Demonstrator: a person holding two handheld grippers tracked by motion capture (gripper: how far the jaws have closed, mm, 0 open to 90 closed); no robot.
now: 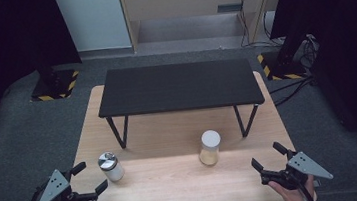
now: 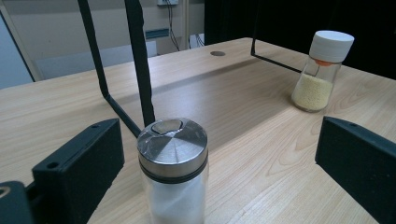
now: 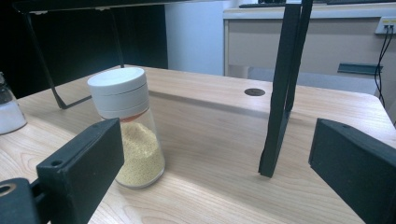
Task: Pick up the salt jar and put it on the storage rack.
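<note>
A glass shaker with a silver metal lid and white grains stands upright on the wooden table, front left. A jar with a white cap and yellow grains stands upright toward the front right. My left gripper is open, just left of the shaker and not touching it. In the left gripper view the shaker stands between and just ahead of the wide jaws of my left gripper. My right gripper is open, off to the right of the jar. The right gripper view has the jar behind the left jaw of my right gripper.
A low black shelf on thin metal legs stands across the back half of the table. One leg rises just ahead of my right gripper, another leg behind the shaker. The shaker also sits at the left edge.
</note>
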